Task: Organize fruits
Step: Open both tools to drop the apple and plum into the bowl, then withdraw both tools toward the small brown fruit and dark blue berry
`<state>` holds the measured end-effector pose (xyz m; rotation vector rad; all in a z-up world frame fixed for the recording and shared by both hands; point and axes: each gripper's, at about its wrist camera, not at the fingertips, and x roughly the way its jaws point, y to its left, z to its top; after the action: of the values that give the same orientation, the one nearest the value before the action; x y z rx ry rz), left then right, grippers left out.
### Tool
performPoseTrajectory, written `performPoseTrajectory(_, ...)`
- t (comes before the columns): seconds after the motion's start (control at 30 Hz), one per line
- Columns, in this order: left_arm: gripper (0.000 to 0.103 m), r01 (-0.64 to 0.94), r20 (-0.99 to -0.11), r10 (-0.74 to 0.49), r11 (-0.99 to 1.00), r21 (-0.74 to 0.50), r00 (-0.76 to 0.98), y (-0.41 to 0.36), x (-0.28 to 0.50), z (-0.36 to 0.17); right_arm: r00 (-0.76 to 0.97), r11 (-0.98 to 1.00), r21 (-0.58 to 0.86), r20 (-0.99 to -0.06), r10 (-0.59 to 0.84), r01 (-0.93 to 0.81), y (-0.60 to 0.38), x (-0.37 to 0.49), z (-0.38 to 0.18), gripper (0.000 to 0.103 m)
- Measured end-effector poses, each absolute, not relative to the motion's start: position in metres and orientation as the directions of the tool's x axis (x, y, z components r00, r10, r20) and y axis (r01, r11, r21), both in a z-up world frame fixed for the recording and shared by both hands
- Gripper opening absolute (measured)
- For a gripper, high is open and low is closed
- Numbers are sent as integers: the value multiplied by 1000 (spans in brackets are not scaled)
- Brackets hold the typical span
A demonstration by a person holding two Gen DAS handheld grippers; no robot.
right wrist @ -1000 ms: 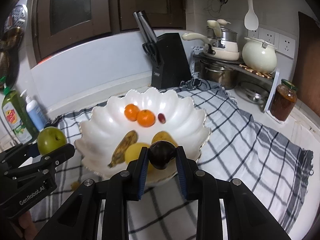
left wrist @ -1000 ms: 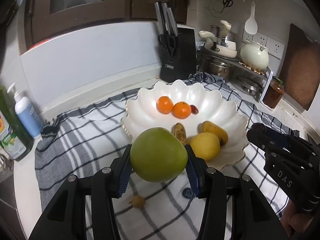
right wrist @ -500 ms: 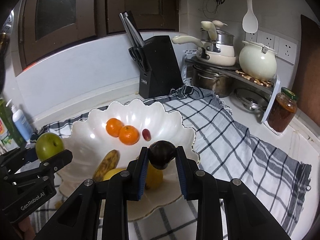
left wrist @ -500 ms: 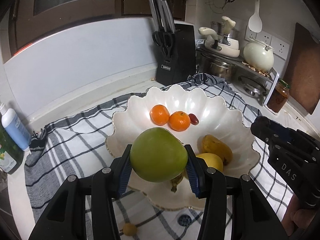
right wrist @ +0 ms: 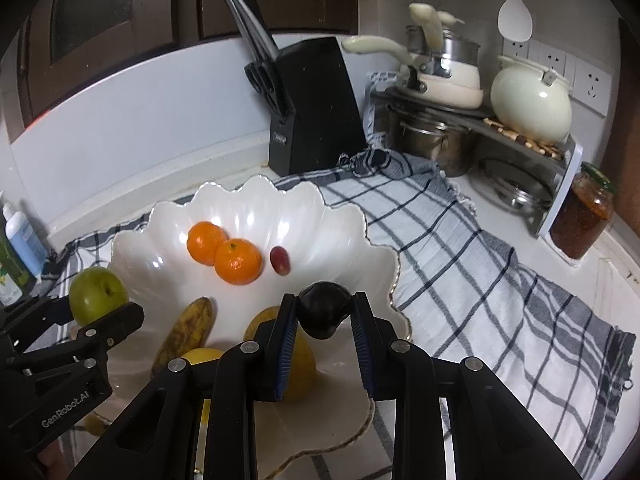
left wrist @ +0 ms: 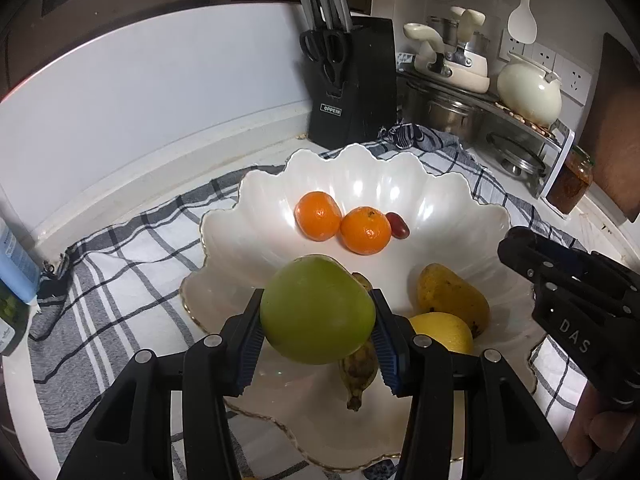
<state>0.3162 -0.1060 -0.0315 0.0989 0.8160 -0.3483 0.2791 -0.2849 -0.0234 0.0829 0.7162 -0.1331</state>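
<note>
**Both loads now hang over the bowl**

Over the last second both grippers have travelled forward and slightly down, so the bowl (left wrist: pixel 248 216) has grown in each view and slid under the fingers. A second ago the green apple (left wrist: pixel 318 310) hung short of the bowl's near rim, above the checked cloth (left wrist: pixel 120 264); now it hangs over the bowl's near half, hiding part of the banana (left wrist: pixel 360 368). The left gripper (left wrist: pixel 318 328) is clenched on the apple, pads pressed into both its sides, with no change in its opening.

The right gripper (right wrist: pixel 324 330) is likewise clamped on a small dark fruit (right wrist: pixel 325 314), which has gone from the near rim to well inside the bowl, above the mango (right wrist: pixel 296 364) and short of the grape (right wrist: pixel 280 260).

In the bowl's far half lie two oranges (left wrist: pixel 342 224), touching; a lemon (left wrist: pixel 444 334) sits by the mango nearer the grippers.

Judged from this, carrying is nearly over and placing is next. The bare floor left of the banana looks the safest spot for the apple, since a drop onto other fruit may set it rolling.
</note>
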Motion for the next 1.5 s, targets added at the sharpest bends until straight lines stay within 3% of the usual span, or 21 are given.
performPoseTrajectory(0.1, 50, 343, -731, -270, 938, -52, 627, -106, 317, -33, 737, 989, 31, -670, -90, 148, -286, 281, -27, 29)
performPoseTrajectory(0.23, 69, 343, -715, -262, 939, -34, 648, -105, 314, -28, 736, 989, 27, -671, -89, 144, -285, 281, -27, 31)
performPoseTrajectory(0.3, 70, 334, -710, -256, 942, -32, 656, -103, 313, -24, 736, 988, 28, -670, -92, 150, -285, 280, -25, 44)
performPoseTrajectory(0.37, 76, 327, -704, -251, 945, -28, 665, -102, 311, -20, 751, 986, 20, -651, -113, 166, -284, 275, -20, 64)
performPoseTrajectory(0.47, 85, 317, -696, -240, 948, -19, 677, -99, 308, -15, 767, 983, 4, -626, -141, 184, -282, 268, -11, 80)
performPoseTrajectory(0.77, 96, 292, -661, -218, 956, 2, 718, -88, 288, 8, 783, 979, -5, -600, -165, 202, -278, 251, 11, 83)
performPoseTrajectory(1.5, 98, 231, -602, -162, 972, 39, 782, -40, 226, 40, 834, 986, 15, -536, -130, 164, -233, 191, 43, 83)
